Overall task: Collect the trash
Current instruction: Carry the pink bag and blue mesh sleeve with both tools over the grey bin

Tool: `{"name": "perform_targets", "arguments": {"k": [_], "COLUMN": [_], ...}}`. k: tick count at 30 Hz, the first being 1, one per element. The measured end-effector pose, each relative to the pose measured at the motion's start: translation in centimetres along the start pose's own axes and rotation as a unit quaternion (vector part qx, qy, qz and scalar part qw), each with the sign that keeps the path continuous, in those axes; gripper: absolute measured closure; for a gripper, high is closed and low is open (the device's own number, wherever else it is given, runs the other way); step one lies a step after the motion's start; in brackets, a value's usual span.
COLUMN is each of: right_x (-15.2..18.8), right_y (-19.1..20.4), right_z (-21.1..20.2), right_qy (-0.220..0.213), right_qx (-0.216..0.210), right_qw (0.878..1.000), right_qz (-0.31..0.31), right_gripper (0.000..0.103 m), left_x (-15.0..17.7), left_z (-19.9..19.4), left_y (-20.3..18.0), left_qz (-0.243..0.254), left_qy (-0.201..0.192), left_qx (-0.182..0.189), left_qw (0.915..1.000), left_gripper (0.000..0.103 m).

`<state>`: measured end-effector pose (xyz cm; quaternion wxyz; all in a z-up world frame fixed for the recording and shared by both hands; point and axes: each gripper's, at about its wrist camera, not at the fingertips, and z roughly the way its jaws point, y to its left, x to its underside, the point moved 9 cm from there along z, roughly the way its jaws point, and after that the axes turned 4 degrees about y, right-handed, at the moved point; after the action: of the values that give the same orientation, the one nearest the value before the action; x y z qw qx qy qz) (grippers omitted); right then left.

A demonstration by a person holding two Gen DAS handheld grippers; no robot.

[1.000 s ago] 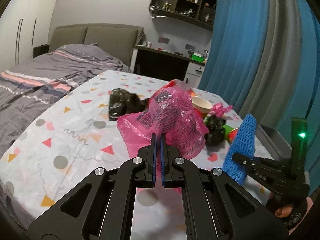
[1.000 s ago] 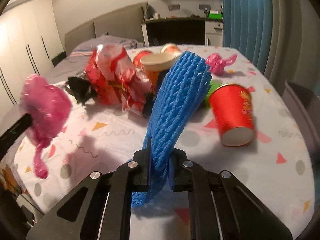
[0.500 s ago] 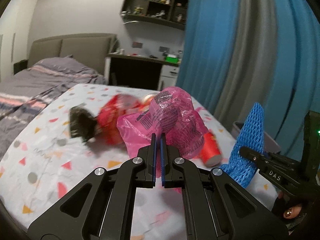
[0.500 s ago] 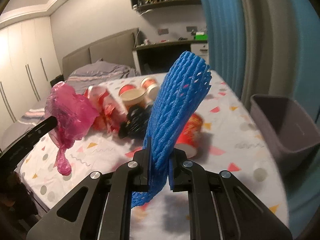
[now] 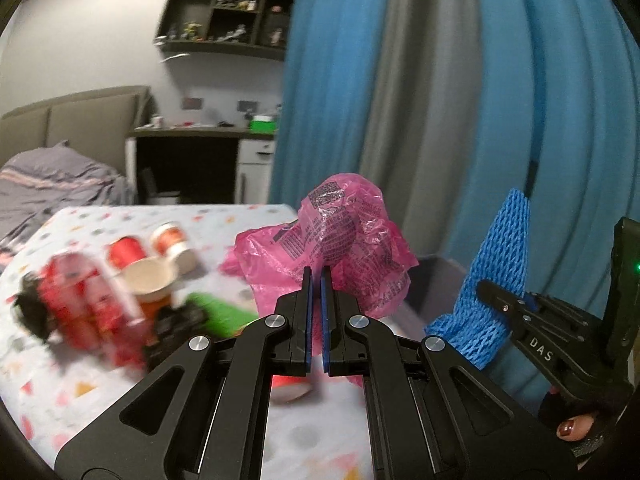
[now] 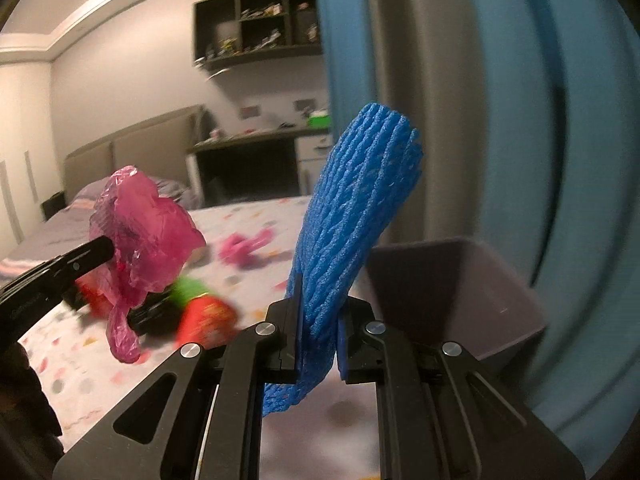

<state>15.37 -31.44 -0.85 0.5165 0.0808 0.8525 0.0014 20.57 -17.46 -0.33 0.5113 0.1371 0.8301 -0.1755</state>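
Note:
My left gripper point(image 5: 315, 280) is shut on a crumpled pink plastic bag point(image 5: 344, 240), held up above the patterned table point(image 5: 80, 392). The same pink bag point(image 6: 140, 236) shows at the left of the right wrist view, hanging from the left gripper point(image 6: 105, 245). My right gripper point(image 6: 319, 308) is shut on a blue foam net sleeve point(image 6: 356, 216) that stands up between its fingers. In the left wrist view the right gripper point(image 5: 486, 288) with the blue net point(image 5: 500, 276) is at the right. A dark grey bin point(image 6: 452, 292) stands just beyond the net, by the curtain.
A blurred heap of trash lies on the table: red wrappers point(image 5: 80, 304), paper cups point(image 5: 148, 280), a red cup point(image 6: 208, 316), something green point(image 5: 220, 312) and a small pink bag point(image 6: 244, 248). Blue and grey curtains point(image 5: 400, 100) hang behind. A bed point(image 5: 48, 188) and desk point(image 5: 192, 168) stand beyond.
Both grippers have swung to the right and risen a little, carrying the pink bag and the blue net. The trash heap has slid left in view and the grey bin has come close.

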Motion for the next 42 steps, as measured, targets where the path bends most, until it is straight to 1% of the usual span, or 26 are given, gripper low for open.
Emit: {"name": "perform_targets", "arguments": {"k": [3, 5, 8, 11, 14, 18, 27, 29, 33, 41, 42], "right_x": [-0.7, -1.2, -1.7, -1.8, -1.8, -1.4, -0.4, -1.2, -2.2, -2.3, -2.2], "right_y": [-3.1, -5.3, -7.1, -8.8, -9.2, -9.0, -9.2, -8.7, -8.7, -9.0, -9.0], "right_z": [0.7, 1.4, 1.8, 2.4, 2.9, 3.5, 4.1, 5.1, 5.7, 6.8, 6.8], "right_qy": [-0.005, -0.010, -0.015, -0.014, -0.011, -0.003, 0.018, 0.022, 0.024, 0.027, 0.027], "right_qx": [0.024, 0.038, 0.057, 0.068, 0.078, 0.079, 0.080, 0.082, 0.084, 0.086, 0.087], "right_qw": [1.000, 0.999, 0.998, 0.997, 0.997, 0.997, 0.996, 0.996, 0.996, 0.995, 0.995], "right_qz": [0.010, 0.016, 0.019, 0.025, 0.020, 0.019, 0.021, 0.022, 0.024, 0.031, 0.033], "right_gripper": [0.090, 0.090, 0.090, 0.090, 0.090, 0.090, 0.090, 0.090, 0.089, 0.077, 0.074], "left_x": [-0.8, -1.3, -1.6, -1.4, -1.2, -0.9, 0.1, 0.3, 0.7, 1.0, 1.0], "left_z": [2.5, 3.8, 6.6, 9.0, 10.9, 13.0, 15.9, 16.4, 17.1, 17.9, 17.9], "left_y": [-3.3, -5.2, -8.0, -9.2, -10.0, -10.6, -12.1, -12.3, -12.4, -12.7, -12.8], "left_qz": [0.011, 0.018, 0.026, 0.032, 0.032, 0.029, 0.035, 0.032, 0.029, 0.026, 0.026], "left_qy": [-0.002, -0.006, -0.004, 0.005, 0.013, 0.023, 0.038, 0.041, 0.049, 0.057, 0.057], "left_qx": [0.026, 0.035, 0.054, 0.062, 0.067, 0.075, 0.085, 0.087, 0.094, 0.108, 0.111], "left_qw": [0.9996, 0.9992, 0.9982, 0.9975, 0.9972, 0.9965, 0.9950, 0.9948, 0.9939, 0.9921, 0.9918], "left_gripper": [0.101, 0.101, 0.101, 0.101, 0.101, 0.101, 0.100, 0.100, 0.100, 0.100, 0.100]}}
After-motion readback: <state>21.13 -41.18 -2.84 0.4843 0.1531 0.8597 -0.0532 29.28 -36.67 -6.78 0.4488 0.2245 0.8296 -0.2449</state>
